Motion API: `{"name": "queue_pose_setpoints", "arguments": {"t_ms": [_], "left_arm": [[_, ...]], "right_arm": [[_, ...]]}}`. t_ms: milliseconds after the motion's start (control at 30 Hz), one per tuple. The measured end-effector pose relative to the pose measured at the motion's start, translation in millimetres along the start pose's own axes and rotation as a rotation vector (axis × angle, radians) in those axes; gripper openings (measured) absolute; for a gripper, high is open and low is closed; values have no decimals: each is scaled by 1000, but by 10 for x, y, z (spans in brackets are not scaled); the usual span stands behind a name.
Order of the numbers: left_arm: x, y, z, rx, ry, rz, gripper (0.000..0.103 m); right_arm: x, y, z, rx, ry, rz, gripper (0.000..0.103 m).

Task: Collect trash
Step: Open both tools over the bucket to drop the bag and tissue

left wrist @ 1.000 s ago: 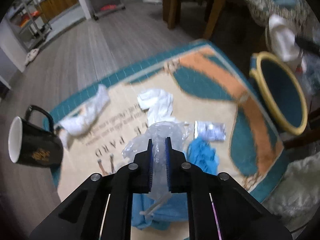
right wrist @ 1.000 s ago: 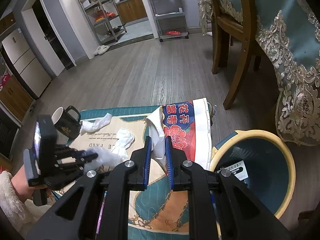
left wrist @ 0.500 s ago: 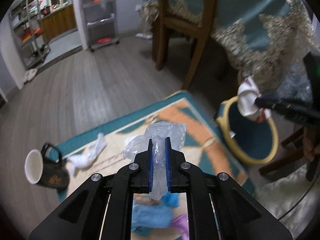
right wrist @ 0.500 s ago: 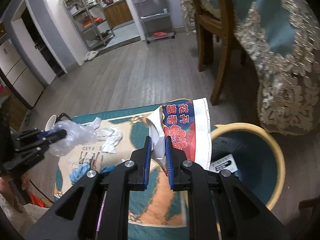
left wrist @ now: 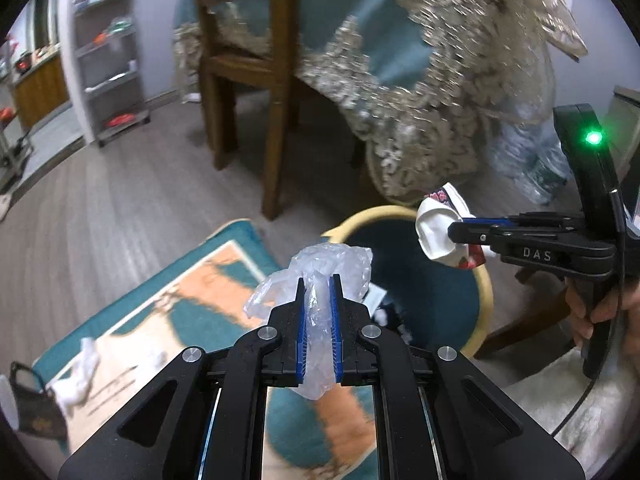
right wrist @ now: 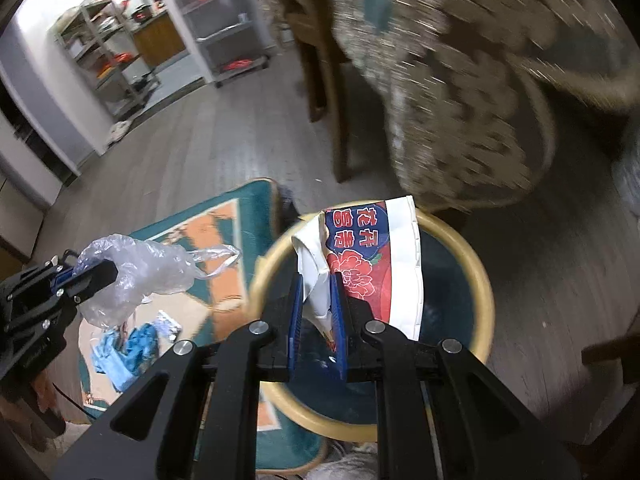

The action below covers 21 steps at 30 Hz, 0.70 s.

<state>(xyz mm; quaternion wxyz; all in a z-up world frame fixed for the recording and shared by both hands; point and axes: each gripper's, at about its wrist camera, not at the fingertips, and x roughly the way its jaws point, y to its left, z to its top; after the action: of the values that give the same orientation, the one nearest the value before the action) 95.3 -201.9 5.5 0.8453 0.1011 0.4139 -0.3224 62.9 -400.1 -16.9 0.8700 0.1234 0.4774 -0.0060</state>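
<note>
My left gripper (left wrist: 318, 280) is shut on a crumpled clear plastic bag (left wrist: 320, 268), held in the air just left of a round bin with a yellow rim (left wrist: 484, 280) and dark teal inside. My right gripper (right wrist: 317, 280) is shut on a white paper wrapper with red and blue print (right wrist: 376, 256), held right above the bin (right wrist: 484, 280). The right gripper (left wrist: 454, 232) with the wrapper (left wrist: 434, 232) shows in the left wrist view, and the left gripper (right wrist: 86, 276) with the bag (right wrist: 136, 268) in the right wrist view.
A teal and orange mat (right wrist: 216, 236) holds blue gloves (right wrist: 132, 348), a foil packet (right wrist: 168, 324) and white tissues (left wrist: 80, 376). A black mug (left wrist: 34, 408) lies at its left edge. A wooden chair (left wrist: 248, 68) and a lace tablecloth (left wrist: 420, 92) stand behind the bin.
Both grippers have moved right toward the bin with their loads. The wrapper went from beside the bin to over its opening. The bag rose off the mat and neared the rim.
</note>
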Motion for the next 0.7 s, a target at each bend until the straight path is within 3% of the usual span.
{"name": "queue_pose_setpoints", "arguments": {"t_ms": [333,500,700], "left_arm": [[575,-372,-79,81,74,-49,11],[608,-411,-101,96,71,-46,42],[459,-291,-108,67,51,-24,45]], "right_arm": [[164,-381,-61,39,68,-61,14],[231,-389,-25,39,81,-90,18],[198,-372,23,55,60,-85,37]]}}
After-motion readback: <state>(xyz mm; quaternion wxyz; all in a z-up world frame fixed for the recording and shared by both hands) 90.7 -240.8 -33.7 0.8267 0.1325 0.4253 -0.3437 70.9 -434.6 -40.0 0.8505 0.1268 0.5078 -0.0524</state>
